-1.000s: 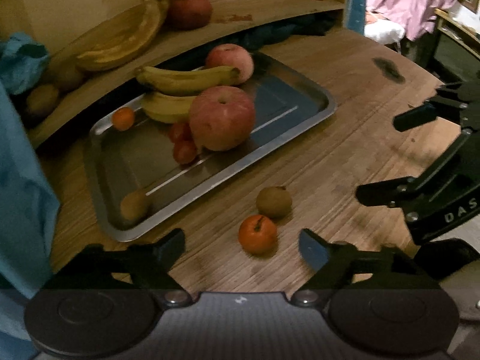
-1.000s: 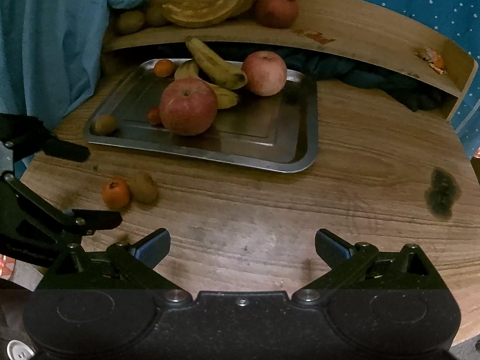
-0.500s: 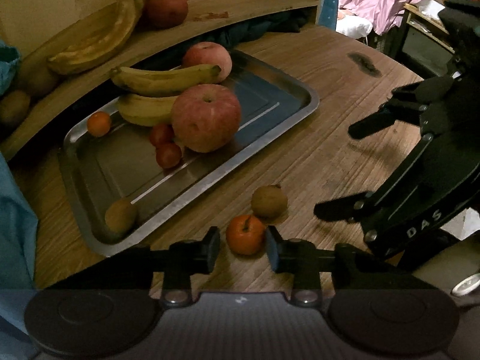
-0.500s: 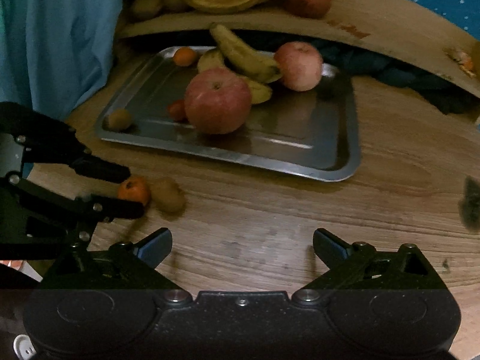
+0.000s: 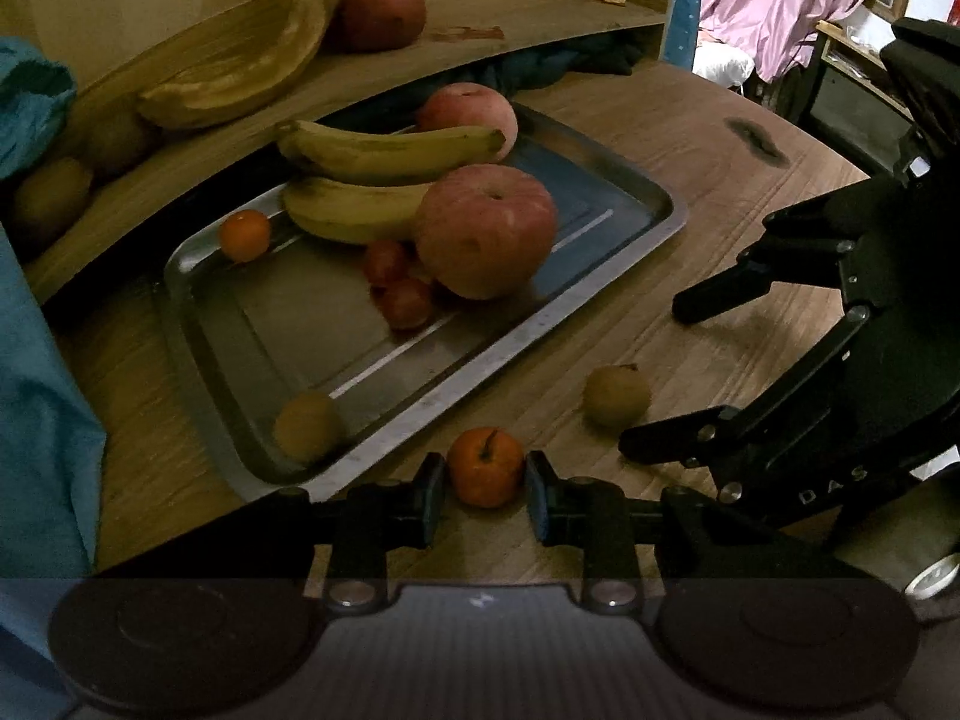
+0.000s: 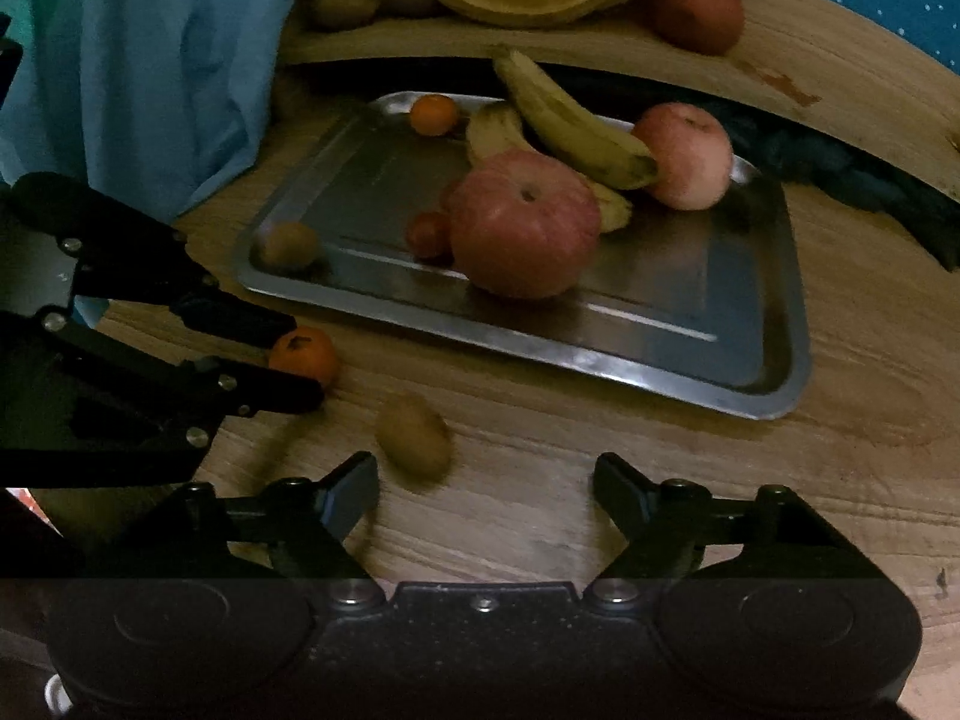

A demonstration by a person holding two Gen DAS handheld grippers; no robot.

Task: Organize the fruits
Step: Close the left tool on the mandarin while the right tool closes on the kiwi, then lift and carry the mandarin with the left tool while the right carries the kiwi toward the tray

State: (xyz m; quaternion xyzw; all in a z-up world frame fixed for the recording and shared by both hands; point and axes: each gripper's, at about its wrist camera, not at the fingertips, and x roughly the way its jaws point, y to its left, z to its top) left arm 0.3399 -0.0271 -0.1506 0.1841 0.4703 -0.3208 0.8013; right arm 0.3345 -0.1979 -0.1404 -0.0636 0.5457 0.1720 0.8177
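Note:
A small orange mandarin point(image 5: 486, 467) sits on the wooden table just in front of the steel tray point(image 5: 198, 324), and my left gripper point(image 5: 485, 483) is shut on it. A brown kiwi point(image 5: 617, 395) lies to its right. In the right wrist view that kiwi point(image 6: 413, 435) is just ahead of my open right gripper point(image 6: 483, 480), nearer its left finger and untouched. The tray point(image 6: 780, 396) holds two apples, two bananas, a small orange, red tomatoes and a kiwi. In the right wrist view the left gripper point(image 6: 297, 357) holds the mandarin point(image 6: 303, 354).
A curved wooden shelf point(image 5: 510, 36) behind the tray carries bananas, red apples and kiwis. Blue cloth point(image 6: 150, 60) hangs at the table's left edge. A dark stain point(image 5: 756, 138) marks the tabletop to the right of the tray.
My left gripper went from open to shut on the mandarin. My right gripper moved left and forward until the kiwi lay just ahead of its fingers.

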